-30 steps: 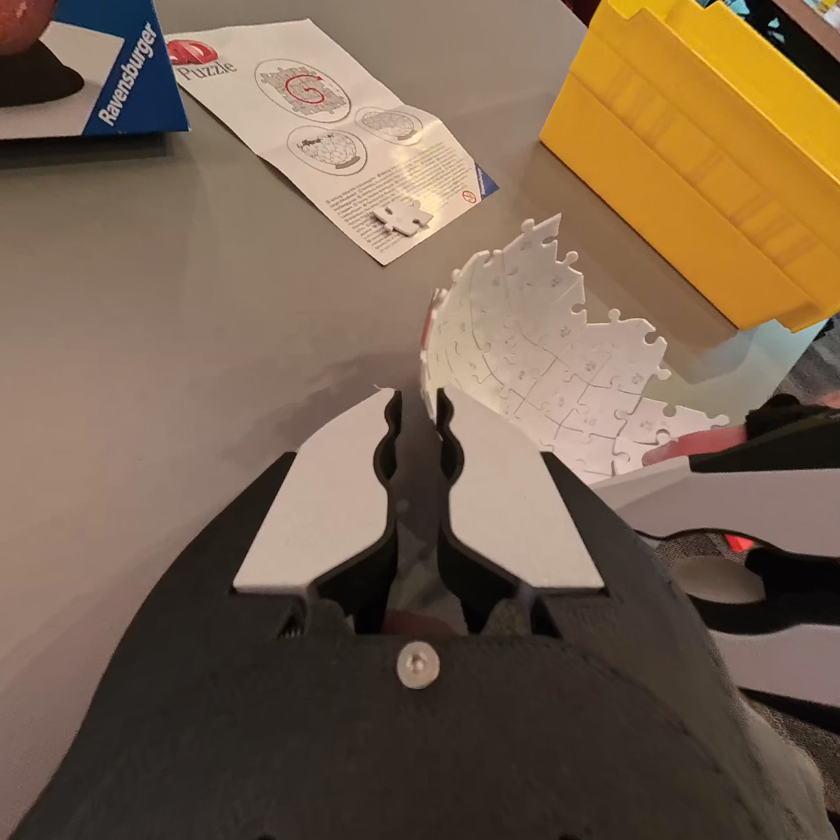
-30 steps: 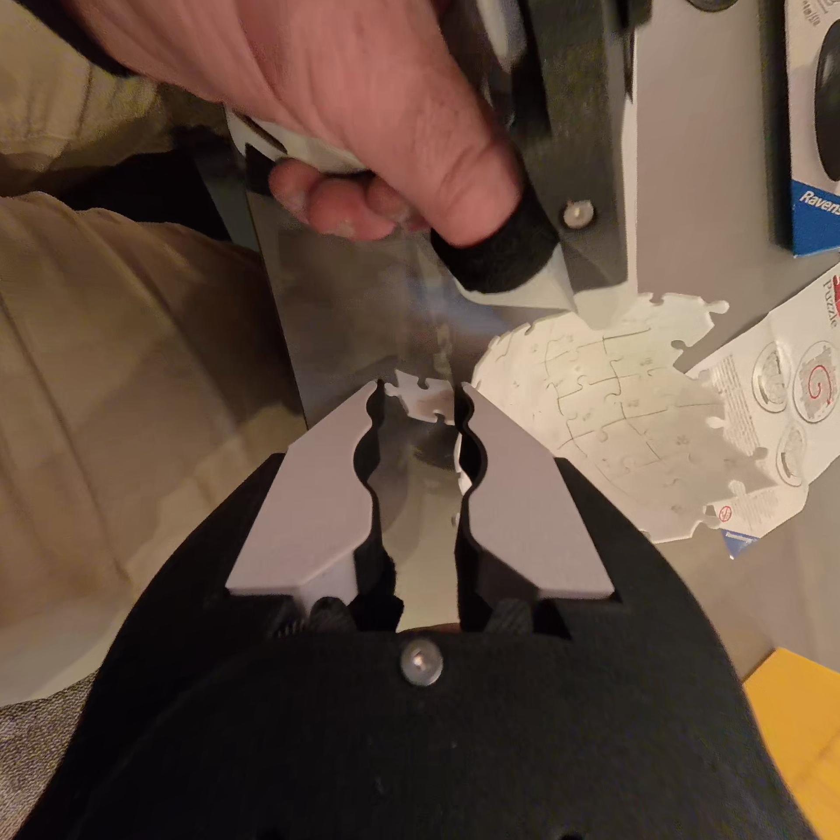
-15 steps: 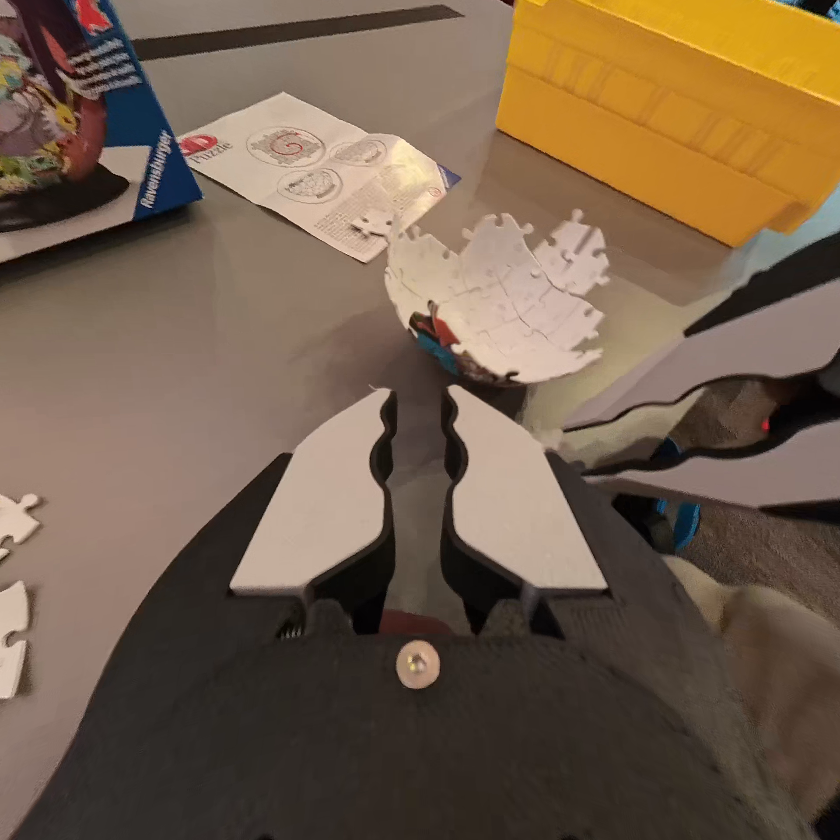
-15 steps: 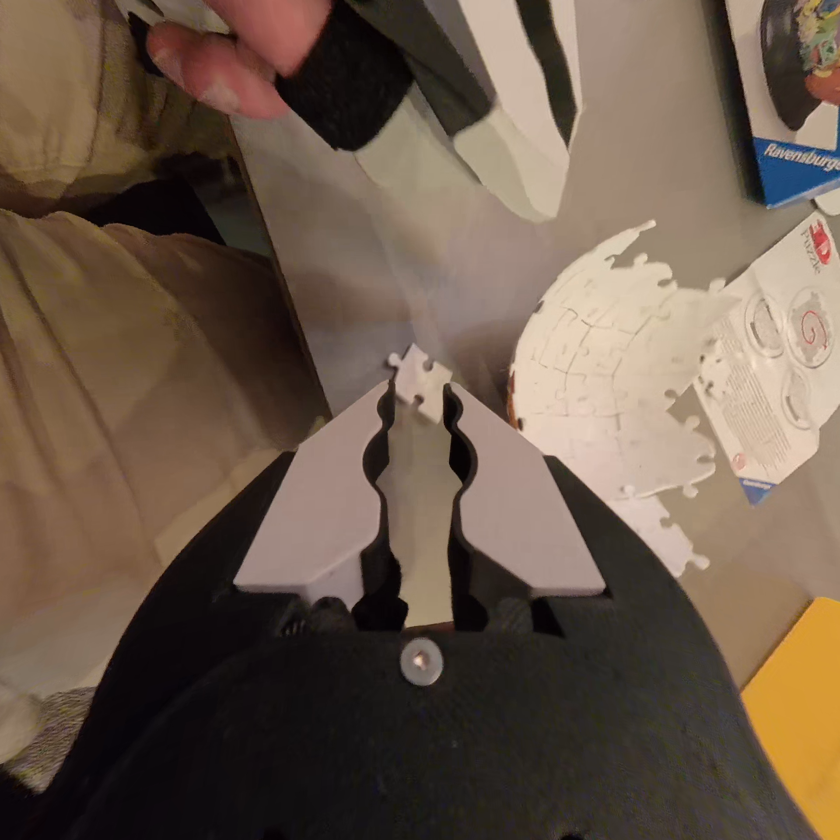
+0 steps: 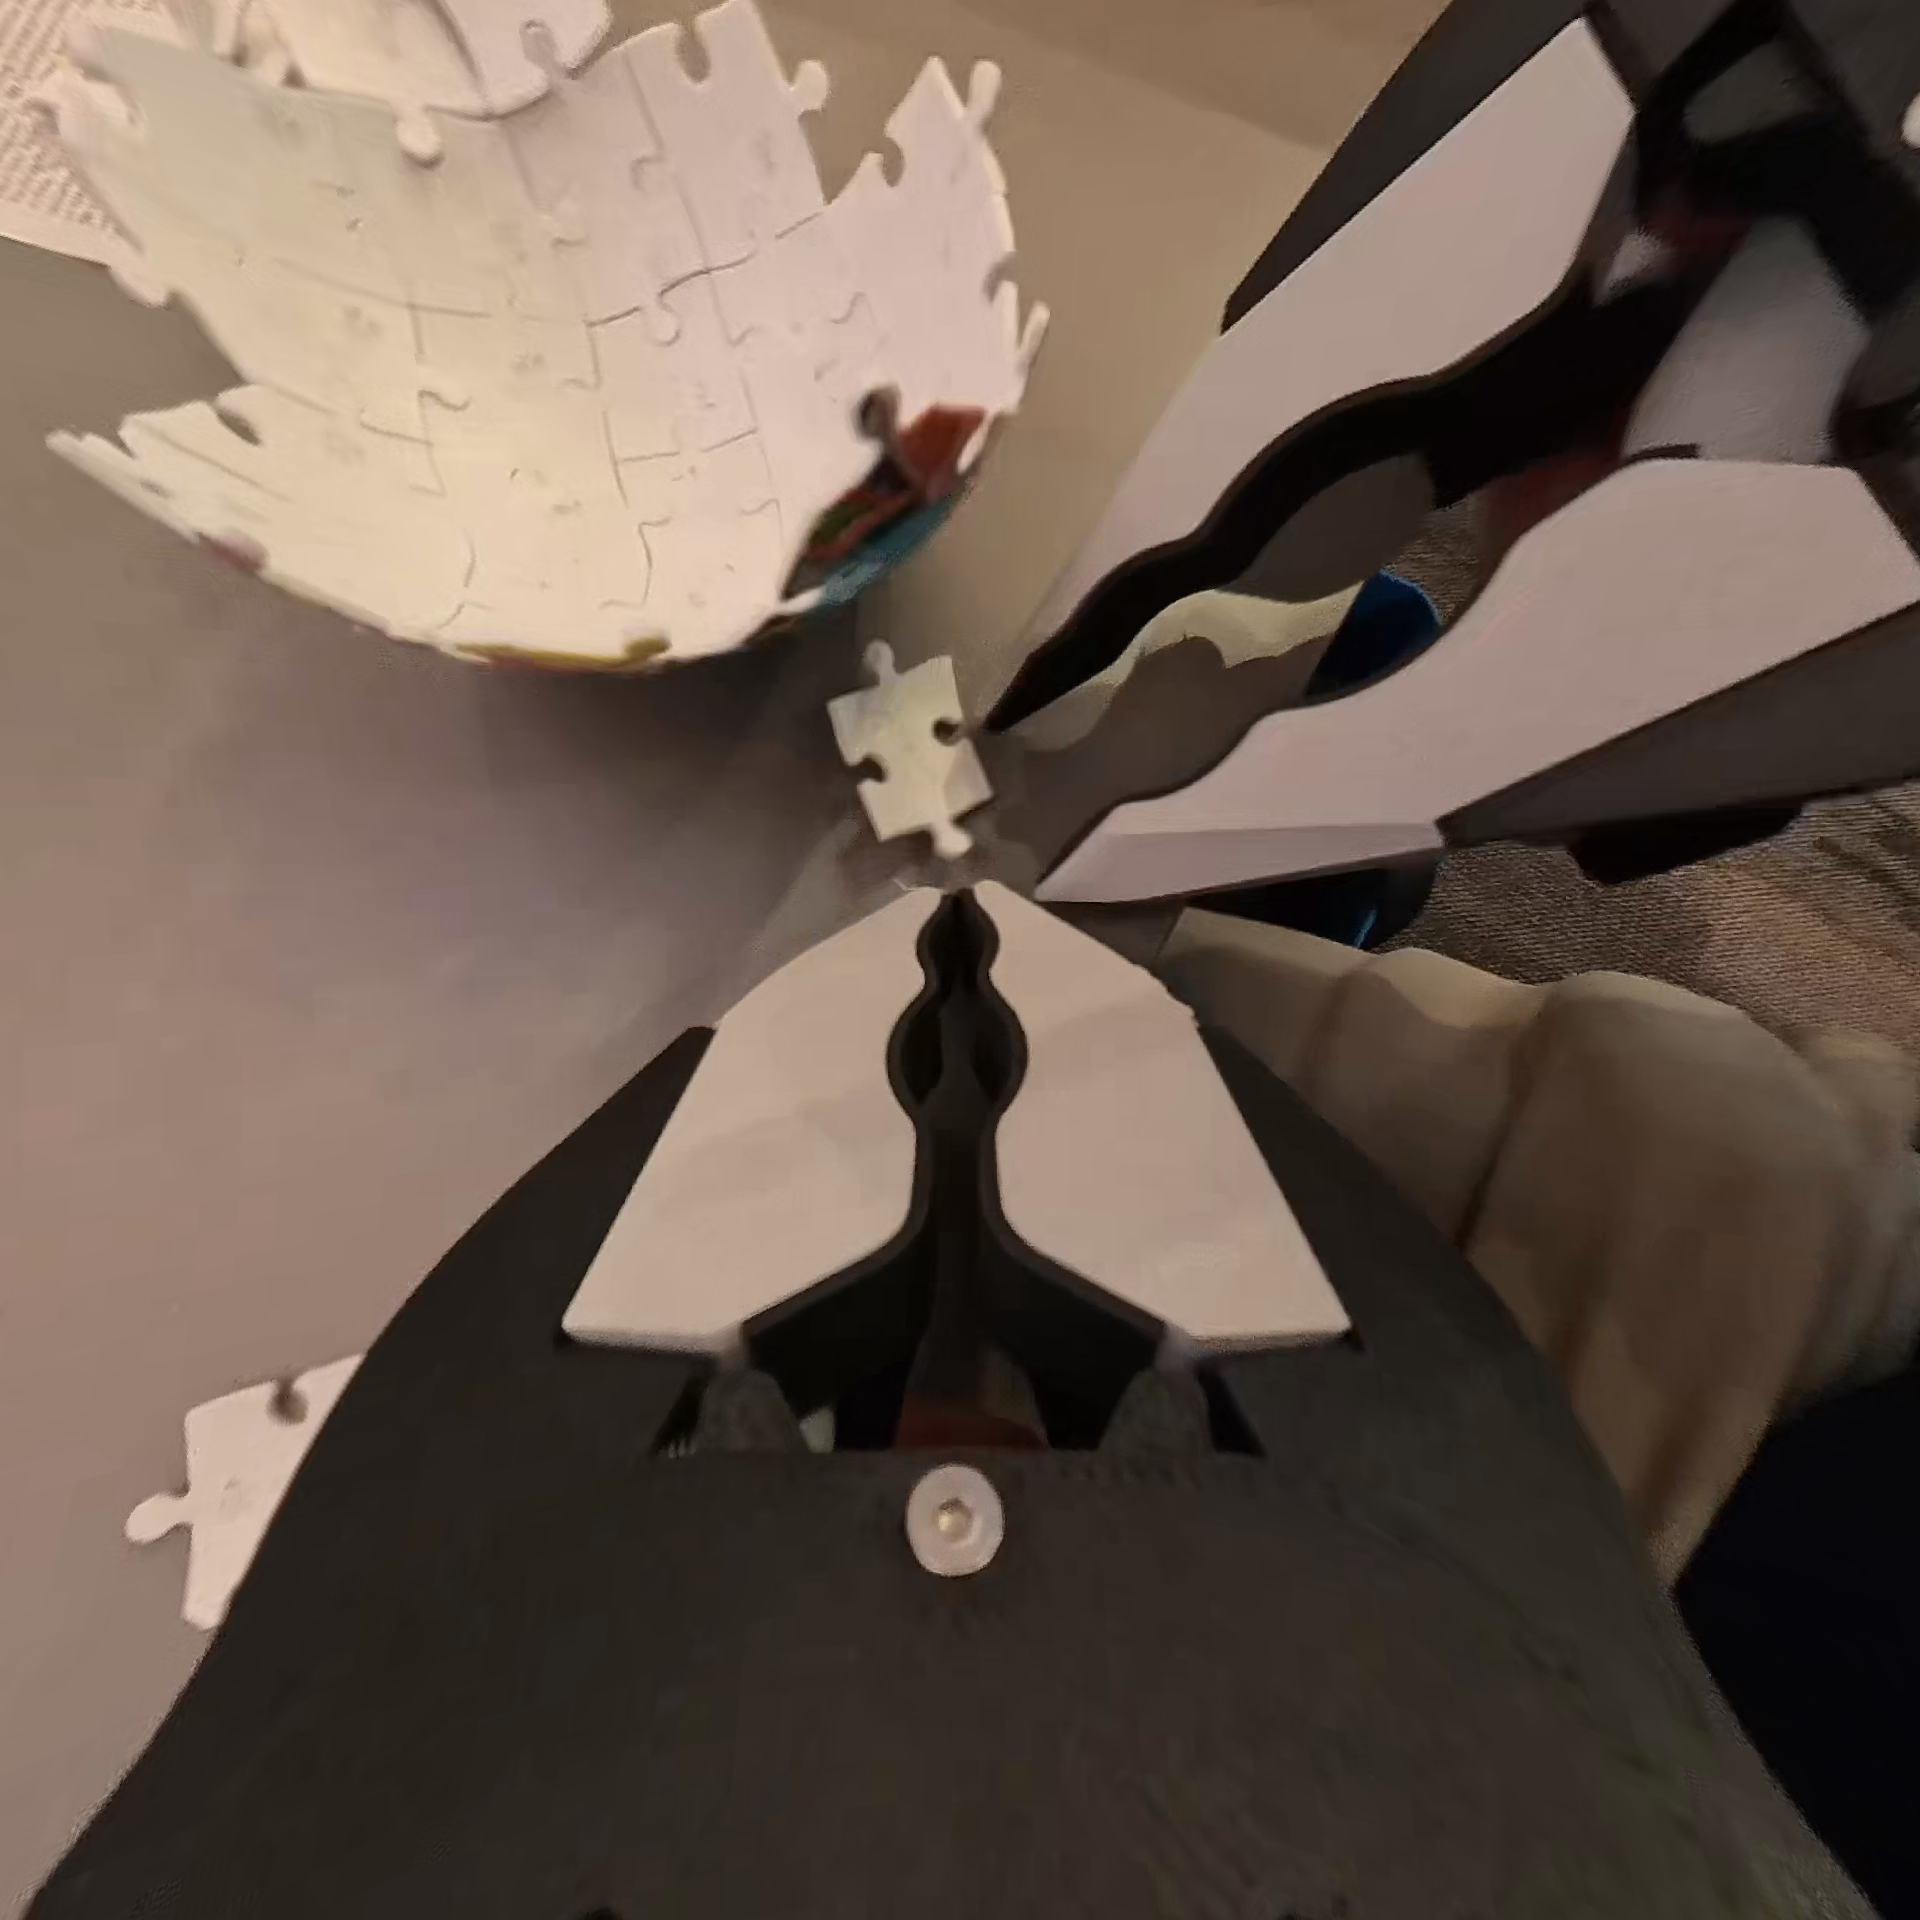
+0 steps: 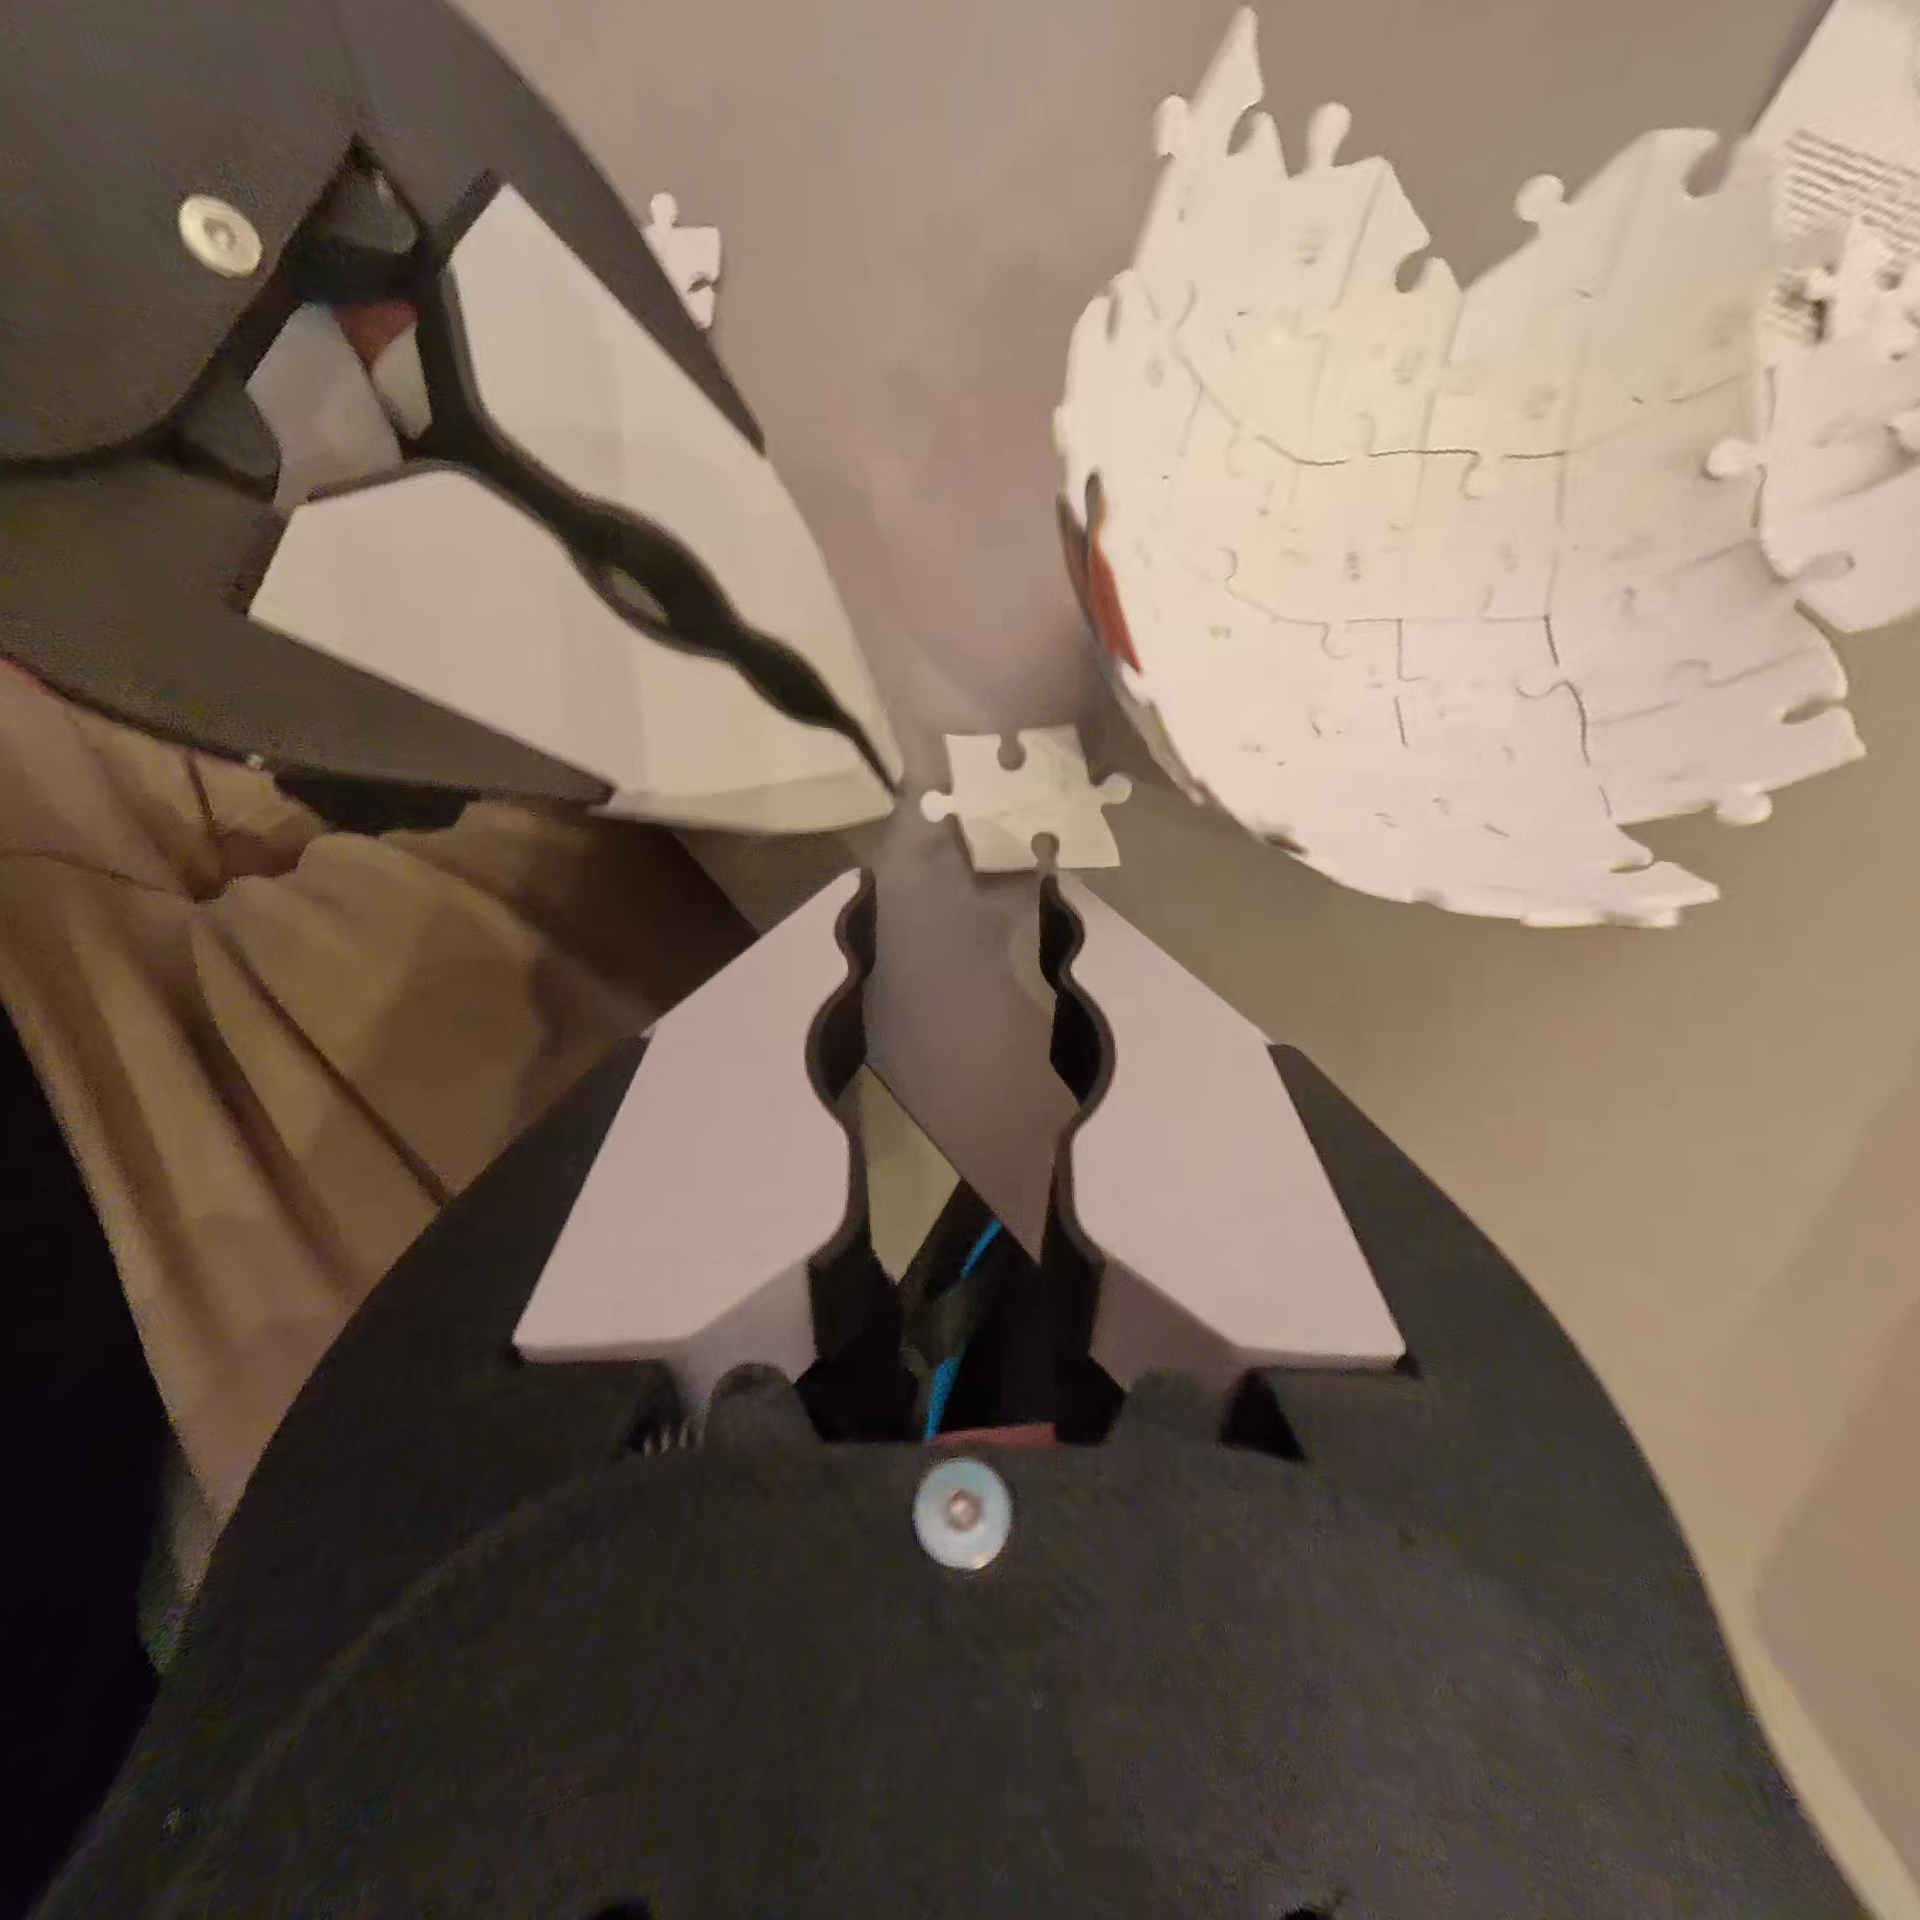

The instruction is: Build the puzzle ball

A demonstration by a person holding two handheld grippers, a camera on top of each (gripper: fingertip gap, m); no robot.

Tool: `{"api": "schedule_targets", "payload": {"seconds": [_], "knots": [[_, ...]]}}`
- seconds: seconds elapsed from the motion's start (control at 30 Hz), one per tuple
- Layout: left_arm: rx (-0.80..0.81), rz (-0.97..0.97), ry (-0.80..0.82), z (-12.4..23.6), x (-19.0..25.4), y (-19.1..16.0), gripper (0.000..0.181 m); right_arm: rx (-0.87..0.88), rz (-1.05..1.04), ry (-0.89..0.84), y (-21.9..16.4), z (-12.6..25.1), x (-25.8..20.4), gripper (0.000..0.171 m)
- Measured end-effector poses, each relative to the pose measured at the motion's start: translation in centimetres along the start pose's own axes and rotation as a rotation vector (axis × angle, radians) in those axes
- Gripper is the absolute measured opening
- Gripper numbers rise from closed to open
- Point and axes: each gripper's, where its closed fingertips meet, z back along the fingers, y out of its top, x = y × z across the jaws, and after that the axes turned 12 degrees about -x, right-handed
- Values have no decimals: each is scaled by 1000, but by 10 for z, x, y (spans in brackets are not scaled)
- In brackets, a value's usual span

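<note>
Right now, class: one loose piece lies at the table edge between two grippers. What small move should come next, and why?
Probably ease the right gripper forward and close it on the piece. Its jaws stand open just short of the piece, which lies flat at the table edge beside the half-built ball. The left gripper is shut, its tip at the piece's near edge.

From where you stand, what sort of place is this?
Probably a hobby or work table indoors: a grey tabletop, a half-built puzzle ball shell, a loose puzzle piece and a printed instruction sheet.

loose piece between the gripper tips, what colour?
White, blank side up: the loose piece, clearest in the right wrist view.
</note>
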Motion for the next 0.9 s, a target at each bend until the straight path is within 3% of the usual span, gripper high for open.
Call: {"api": "schedule_targets", "payload": {"seconds": [0.23,0.5,0.77,0.9], "knots": [[97,12,20,12,-8,17,0,106,-254,157,6,5,12,29],[46,-9,130,-3,-24,21,0,123,-245,102,9,2,22,30],[2,29,41,-10,-18,21,0,156,-309,184,16,0,22,26],[3,30,30,-10,-13,21,0,170,-375,227,16,1,25,15]]}}
